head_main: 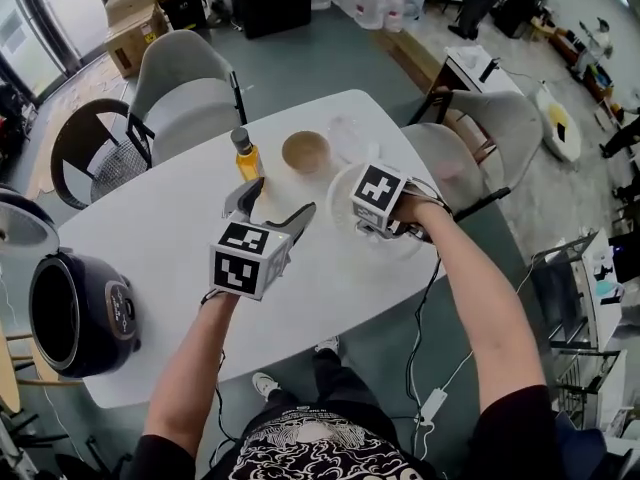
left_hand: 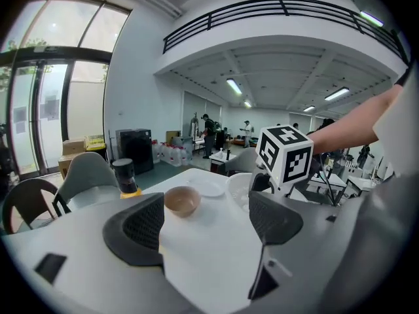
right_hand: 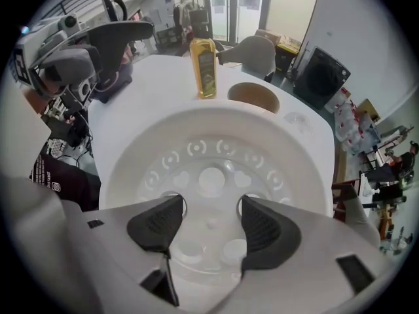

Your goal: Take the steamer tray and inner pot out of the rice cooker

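The white steamer tray [head_main: 400, 249] [right_hand: 213, 156], its floor pierced with round and heart-shaped holes, lies on the right half of the white table [head_main: 170, 228]. My right gripper [head_main: 378, 218] [right_hand: 208, 224] points straight down into it, jaws apart, with only the tray floor showing between the pads. My left gripper [head_main: 272, 208] [left_hand: 206, 221] hangs open and empty over mid-table, to the left of the tray [left_hand: 239, 187]. The black rice cooker [head_main: 95, 313] stands at the table's left end with its lid [head_main: 20, 223] up. Its inside is dark, so I cannot make out the inner pot.
A yellow bottle with a black cap [head_main: 246, 156] [left_hand: 124, 176] [right_hand: 205, 67], a brown bowl [head_main: 306, 152] [left_hand: 181, 200] [right_hand: 253, 97] and a clear dish [head_main: 350, 136] stand on the far side of the table. Grey chairs [head_main: 185, 83] [head_main: 500, 128] ring the table.
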A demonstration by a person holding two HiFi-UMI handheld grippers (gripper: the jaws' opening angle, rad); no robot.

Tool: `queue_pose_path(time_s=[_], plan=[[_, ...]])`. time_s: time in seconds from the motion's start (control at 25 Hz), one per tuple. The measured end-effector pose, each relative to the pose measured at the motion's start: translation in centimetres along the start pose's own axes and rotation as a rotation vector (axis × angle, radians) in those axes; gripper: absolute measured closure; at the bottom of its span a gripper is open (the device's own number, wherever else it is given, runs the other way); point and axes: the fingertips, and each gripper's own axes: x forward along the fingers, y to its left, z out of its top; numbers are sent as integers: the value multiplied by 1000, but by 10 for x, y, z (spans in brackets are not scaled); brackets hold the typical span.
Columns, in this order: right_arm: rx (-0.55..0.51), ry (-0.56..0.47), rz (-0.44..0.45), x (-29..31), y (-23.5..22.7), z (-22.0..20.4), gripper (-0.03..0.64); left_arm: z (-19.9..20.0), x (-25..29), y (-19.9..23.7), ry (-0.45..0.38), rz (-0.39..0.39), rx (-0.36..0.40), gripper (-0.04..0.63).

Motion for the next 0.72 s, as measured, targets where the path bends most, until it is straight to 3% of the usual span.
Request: queue_pose_path(time_s=[0.32,0.56,0.72], plan=[[-21,36,33,53,-33,-14,321,-21,51,2,58,-1,-38,198],[-54,69,-27,71,-53,-18,318,-32,69,4,83,20,-50,198],[-48,37,18,82,-46,-15,318,-35,73,7,87,34,-53,198]])
